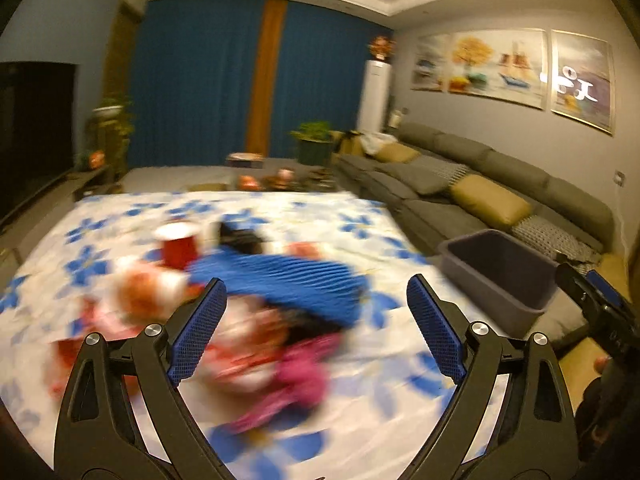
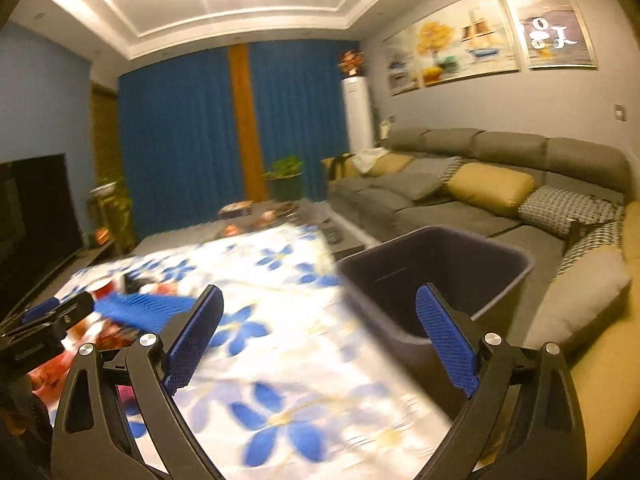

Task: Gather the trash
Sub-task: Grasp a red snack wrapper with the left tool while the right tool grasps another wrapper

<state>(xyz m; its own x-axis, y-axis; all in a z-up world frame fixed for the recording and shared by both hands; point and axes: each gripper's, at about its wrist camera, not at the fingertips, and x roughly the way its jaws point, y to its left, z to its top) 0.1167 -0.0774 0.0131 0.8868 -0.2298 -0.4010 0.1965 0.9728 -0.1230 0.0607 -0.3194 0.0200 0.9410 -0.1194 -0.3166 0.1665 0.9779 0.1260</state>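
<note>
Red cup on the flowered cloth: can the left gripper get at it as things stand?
Probably yes. The left gripper is open and empty, but the blue corrugated piece and blurred wrappers lie between it and the red cup, so approach from above.

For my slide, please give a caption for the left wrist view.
Open left gripper above blurred trash pile, grey bin at right.

Blue curtains (image 2: 180,136) at back, grey sofa (image 2: 472,184) w/ paintings (image 2: 452,44) above.
</note>
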